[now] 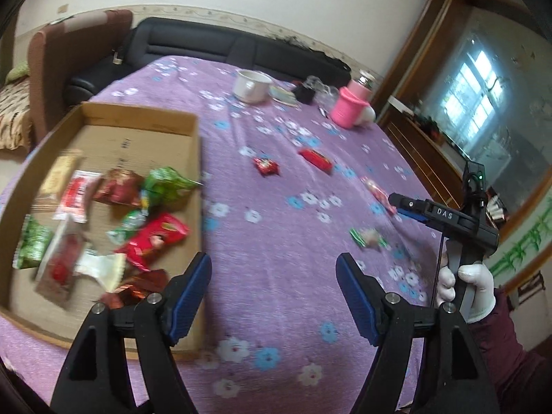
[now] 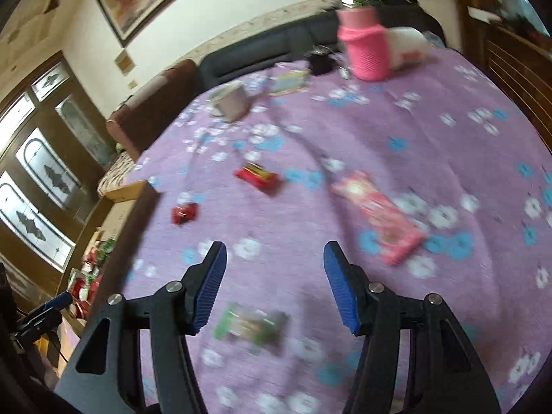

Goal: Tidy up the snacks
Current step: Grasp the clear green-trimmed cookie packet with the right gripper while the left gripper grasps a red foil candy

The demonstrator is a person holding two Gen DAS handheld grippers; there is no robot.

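Most snacks already lie in the cardboard box on the table, while a few packets — two red ones, a pink one and a green one — remain loose, and both the left gripper and the right gripper have fingers parted, grasping nothing.

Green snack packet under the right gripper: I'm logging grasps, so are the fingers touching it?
Apart. The right wrist view shows the green packet flat on cloth between the open right gripper.
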